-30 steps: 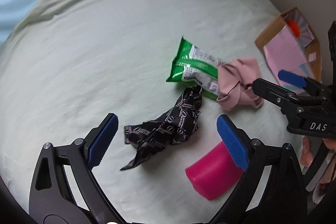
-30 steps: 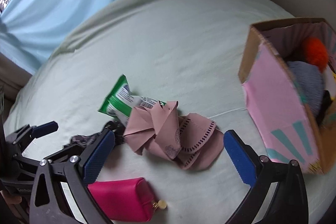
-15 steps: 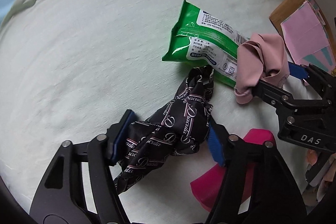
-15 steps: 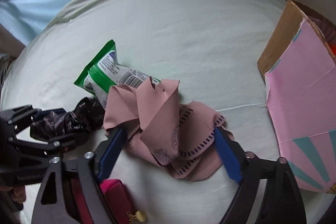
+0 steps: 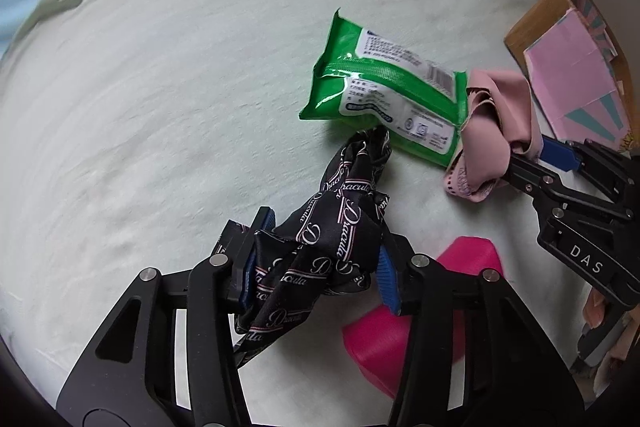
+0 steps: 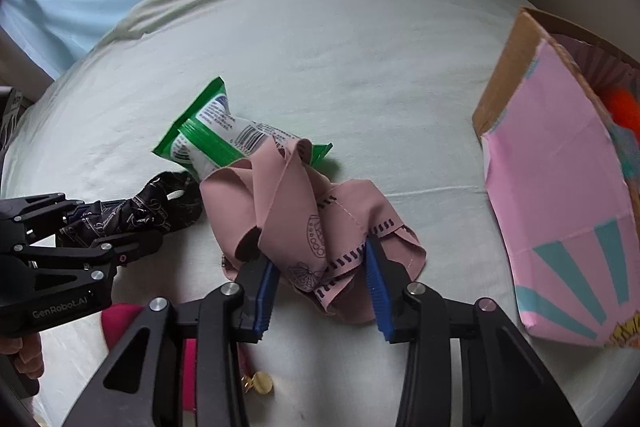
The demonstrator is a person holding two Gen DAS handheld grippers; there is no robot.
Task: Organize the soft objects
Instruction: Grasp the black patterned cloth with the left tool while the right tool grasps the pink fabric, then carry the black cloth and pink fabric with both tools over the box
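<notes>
Both grippers pinch cloths: left gripper (image 5: 316,267) black scarf (image 5: 332,239), right gripper (image 6: 320,287) pink cloth (image 6: 304,223).

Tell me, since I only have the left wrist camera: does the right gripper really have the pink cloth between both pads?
Observer: Yes. In the right wrist view the right gripper is shut on the pink cloth, with both blue pads pressing into its bunched folds.
Operator: Is anything in the box yet?
Observer: The cardboard box is open at the top, and an orange thing shows inside.
Operator: Does the pouch have a fastener?
Observer: A gold clasp shows beside the magenta pouch, below the right gripper's fingers.
</notes>
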